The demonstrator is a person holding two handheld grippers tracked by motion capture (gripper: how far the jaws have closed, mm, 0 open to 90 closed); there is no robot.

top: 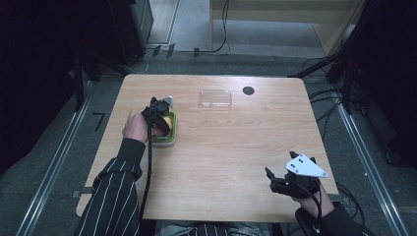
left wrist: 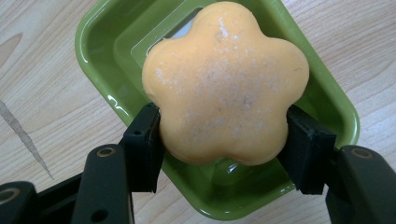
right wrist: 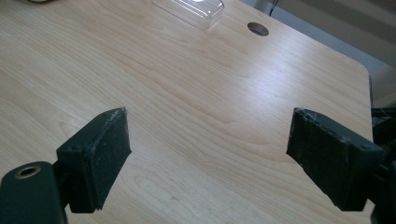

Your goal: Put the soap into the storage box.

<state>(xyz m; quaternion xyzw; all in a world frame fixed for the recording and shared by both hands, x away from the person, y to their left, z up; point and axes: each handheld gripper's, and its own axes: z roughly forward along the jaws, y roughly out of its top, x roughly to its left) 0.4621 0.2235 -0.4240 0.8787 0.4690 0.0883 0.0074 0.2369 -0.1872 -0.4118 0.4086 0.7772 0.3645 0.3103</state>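
At the counter's nine o'clock side, the left gripper (top: 158, 117) grasps an orange flower-shaped soap (left wrist: 224, 84) over a green dish (left wrist: 100, 35).

In the left gripper view, both black jaws press the soap's flanks, and the soap sits above the dish's hollow, with the dish resting on the pale wooden counter (top: 236, 162). The right gripper (top: 280, 183) hovers near the counter's five o'clock corner, held in a hand (top: 307, 194), its jaws released and spread wide with bare wood between them. A clear plastic lid (top: 215, 98) lies toward twelve o'clock, with a dark round hole (top: 248, 90) just beside it at its three o'clock.
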